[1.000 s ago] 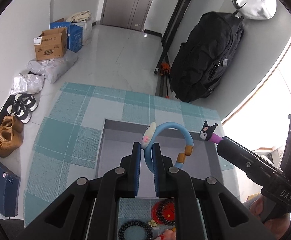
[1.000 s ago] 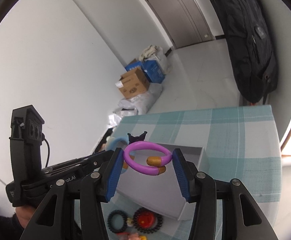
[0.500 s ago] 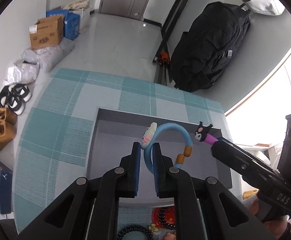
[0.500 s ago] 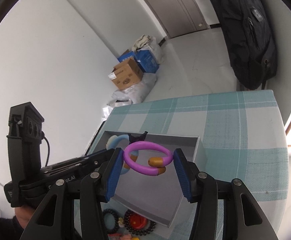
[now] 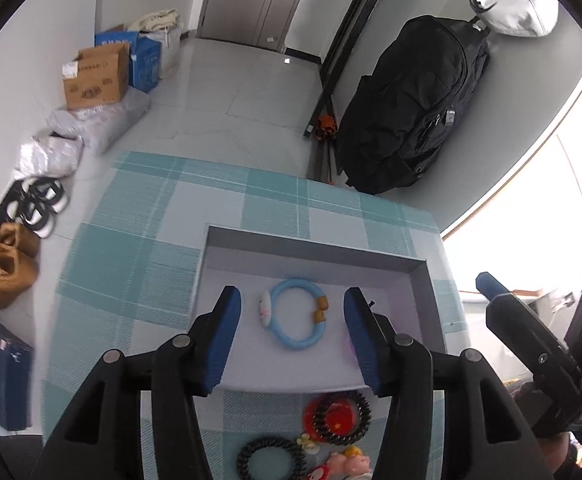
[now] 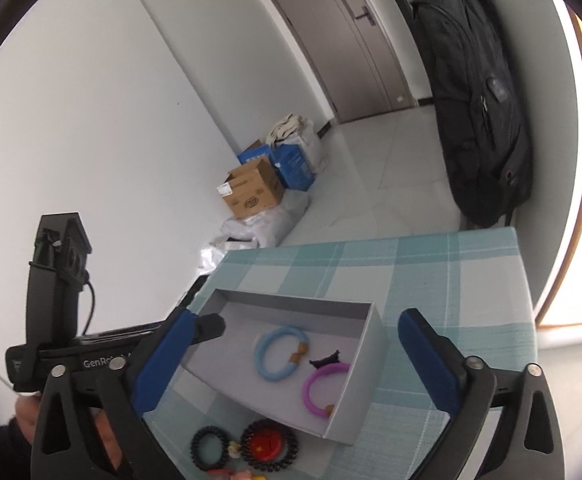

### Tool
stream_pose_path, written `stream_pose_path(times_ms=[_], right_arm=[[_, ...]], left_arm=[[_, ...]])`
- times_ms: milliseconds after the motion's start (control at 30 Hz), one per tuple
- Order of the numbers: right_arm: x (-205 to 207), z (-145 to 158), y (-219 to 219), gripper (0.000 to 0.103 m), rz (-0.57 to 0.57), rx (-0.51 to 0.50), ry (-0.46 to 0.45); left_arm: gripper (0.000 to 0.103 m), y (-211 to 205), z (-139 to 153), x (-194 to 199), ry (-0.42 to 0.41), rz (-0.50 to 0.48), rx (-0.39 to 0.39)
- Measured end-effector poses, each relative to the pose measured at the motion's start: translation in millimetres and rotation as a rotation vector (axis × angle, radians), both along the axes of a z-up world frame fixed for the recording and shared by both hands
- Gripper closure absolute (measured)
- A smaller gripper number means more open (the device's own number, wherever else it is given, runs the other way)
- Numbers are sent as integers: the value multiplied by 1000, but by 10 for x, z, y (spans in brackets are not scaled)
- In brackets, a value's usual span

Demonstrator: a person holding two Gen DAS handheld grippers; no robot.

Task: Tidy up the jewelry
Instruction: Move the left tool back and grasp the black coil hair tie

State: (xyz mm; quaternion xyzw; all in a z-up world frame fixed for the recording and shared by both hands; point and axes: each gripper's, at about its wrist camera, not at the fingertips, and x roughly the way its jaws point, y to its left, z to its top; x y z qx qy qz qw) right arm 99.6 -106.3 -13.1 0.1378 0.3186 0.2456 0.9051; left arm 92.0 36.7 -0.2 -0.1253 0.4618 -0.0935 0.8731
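Left wrist view first: the left claw [image 5: 291,316] hangs over the grey box [image 5: 419,268], its blue pads parted and still spreading, with nothing pressed between them. Straight below the gap, on the box floor, lies the blue bracelet [image 5: 297,312], flat and free of both pads (a small white charm sits on its left side, two tan beads on its right). Nearer than the claw, outside the box on the checked worktop [image 5: 139,264], sit a black coil hair tie [image 5: 271,458] and a red disc ringed by a dark coil [image 5: 337,414].

From the right wrist view, the right claw [image 6: 291,356] is spread wide and opening, holding nothing. Beneath it in the box [image 6: 347,416] the purple bracelet [image 6: 319,388] rests just right of the blue bracelet [image 6: 277,354], the two close but apart. A black figure charm [image 6: 325,359] sits at the purple ring's far end. To the left, a hand [image 6: 31,420] grips the other tool's handle.
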Motion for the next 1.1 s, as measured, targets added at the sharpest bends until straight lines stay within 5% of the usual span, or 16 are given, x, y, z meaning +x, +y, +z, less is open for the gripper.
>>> stream_pose_path(times_ms=[300,533,1100], right_arm=[[-264,55,37,0,-24,-92,-52],[-477,53,36,0,-34,-117,-61],[-941,-91,160,0,-7,-168,-21]], left_arm=[[50,13,23,-277,-23,36,90],[33,62,-7,-493,-40,62,122],[26,79,-205,-884,-48,42,182]])
